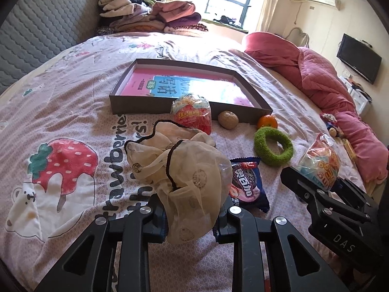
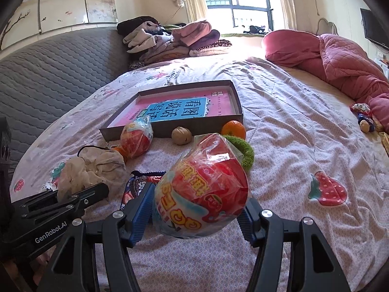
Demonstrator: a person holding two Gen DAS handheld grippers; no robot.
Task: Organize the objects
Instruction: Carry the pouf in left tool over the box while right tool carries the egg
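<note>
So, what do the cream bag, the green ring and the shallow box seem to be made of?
Cream bag: thin, sheer cloth, probably mesh; it crumples and light passes through.
Green ring: fuzzy, matte, likely chenille or plush.
Shallow box: stiff, matte grey, looks like cardboard; straight thin walls.

My left gripper (image 1: 192, 215) and right gripper (image 2: 197, 215) are matte black linkage arms with shiny silver screws, ribbed blue pads on the jaws, and white "GenRobot.AI" and "DAS" lettering on the sides.
</note>
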